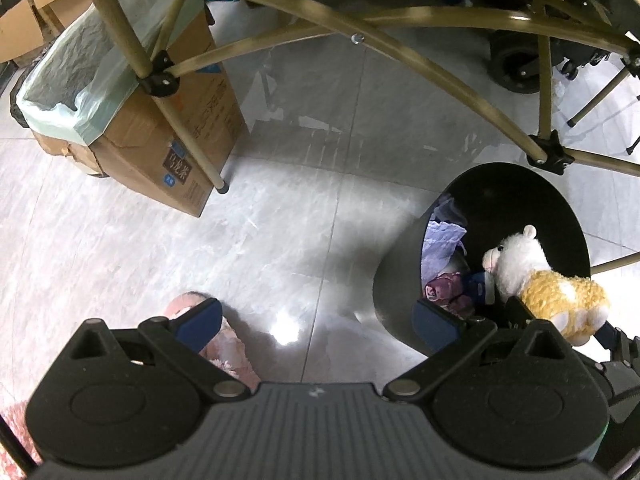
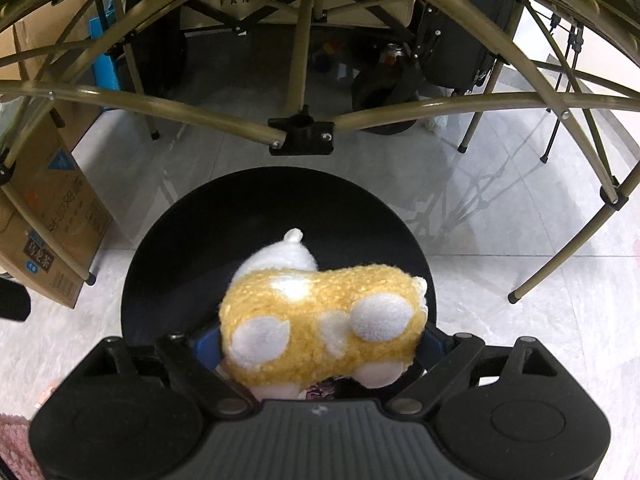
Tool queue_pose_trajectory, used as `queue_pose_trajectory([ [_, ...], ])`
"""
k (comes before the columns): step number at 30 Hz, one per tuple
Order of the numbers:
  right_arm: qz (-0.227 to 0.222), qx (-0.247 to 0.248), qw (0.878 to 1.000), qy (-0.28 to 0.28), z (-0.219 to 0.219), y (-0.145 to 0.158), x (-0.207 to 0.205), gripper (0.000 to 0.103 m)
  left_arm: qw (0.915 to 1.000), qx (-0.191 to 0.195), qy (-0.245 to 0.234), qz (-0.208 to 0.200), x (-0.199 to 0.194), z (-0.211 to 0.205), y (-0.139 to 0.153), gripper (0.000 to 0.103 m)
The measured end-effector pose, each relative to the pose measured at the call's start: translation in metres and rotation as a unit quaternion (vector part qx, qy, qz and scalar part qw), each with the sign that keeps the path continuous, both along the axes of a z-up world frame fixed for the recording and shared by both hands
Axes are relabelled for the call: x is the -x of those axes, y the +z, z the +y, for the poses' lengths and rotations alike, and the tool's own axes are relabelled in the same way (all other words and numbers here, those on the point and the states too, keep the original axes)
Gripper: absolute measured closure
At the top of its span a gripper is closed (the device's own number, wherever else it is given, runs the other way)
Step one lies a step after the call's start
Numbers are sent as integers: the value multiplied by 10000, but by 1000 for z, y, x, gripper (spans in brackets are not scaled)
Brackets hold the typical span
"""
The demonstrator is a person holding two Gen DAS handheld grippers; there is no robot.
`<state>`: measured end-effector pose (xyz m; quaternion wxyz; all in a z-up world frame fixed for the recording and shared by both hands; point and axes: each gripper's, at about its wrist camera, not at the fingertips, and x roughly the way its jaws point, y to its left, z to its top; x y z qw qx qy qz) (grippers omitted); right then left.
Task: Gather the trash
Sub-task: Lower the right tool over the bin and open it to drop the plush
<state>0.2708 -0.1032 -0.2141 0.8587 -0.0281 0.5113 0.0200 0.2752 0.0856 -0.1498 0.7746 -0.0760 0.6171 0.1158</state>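
A yellow-and-white plush sheep (image 2: 320,316) sits between the fingers of my right gripper (image 2: 320,344), which is shut on it and holds it over the mouth of a round black bin (image 2: 168,240). The left wrist view shows the same plush sheep (image 1: 540,280) above the bin (image 1: 400,280), with crumpled bluish paper (image 1: 442,240) and other trash inside. My left gripper (image 1: 316,324) is open and empty, above the floor just left of the bin; its right finger is near the bin's rim.
A cardboard box lined with a pale green bag (image 1: 120,92) stands on the floor to the left. Folding table legs (image 1: 400,60) of brass-coloured tubing cross overhead and around the bin. A pink fuzzy slipper (image 1: 228,344) is under my left gripper. Black wheeled gear (image 1: 516,64) is behind.
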Motion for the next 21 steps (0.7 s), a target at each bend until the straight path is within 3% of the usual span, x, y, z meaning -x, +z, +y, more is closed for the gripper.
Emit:
queue_pose_trajectory([
  [19, 116, -142, 9998, -63, -7, -4, -6, 7, 10000, -61, -28, 52, -1, -2, -2, 0],
  [21, 127, -177, 9997, -102, -7, -5, -6, 0, 10000, -75, -35, 50, -1, -2, -2, 0],
])
